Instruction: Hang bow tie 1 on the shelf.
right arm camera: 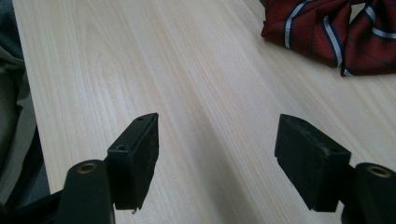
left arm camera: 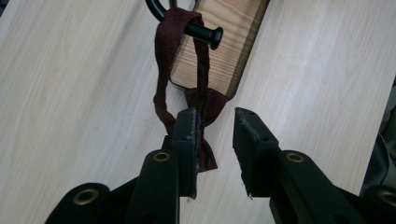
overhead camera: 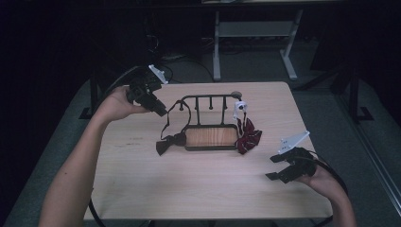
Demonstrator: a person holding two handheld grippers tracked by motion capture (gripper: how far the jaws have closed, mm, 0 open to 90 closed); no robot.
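Bow ties hang on a black rack (overhead camera: pixel 208 101) with a wooden base in the middle of the table (overhead camera: pixel 198 189). One dark bow tie (left arm camera: pixel 187 100) loops its strap over a peg at the rack's left end, and its bow rests on the table by the base. Left gripper (left arm camera: pixel 217 126) is above it with jaws a little apart, pinching nothing. Right gripper (right arm camera: pixel 217 140) is spread wide over bare wood, near a red striped bow tie (right arm camera: pixel 327 32).

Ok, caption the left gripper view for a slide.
Open hand-held gripper beside a dark red bow tie hanging by its strap from a black rack peg.
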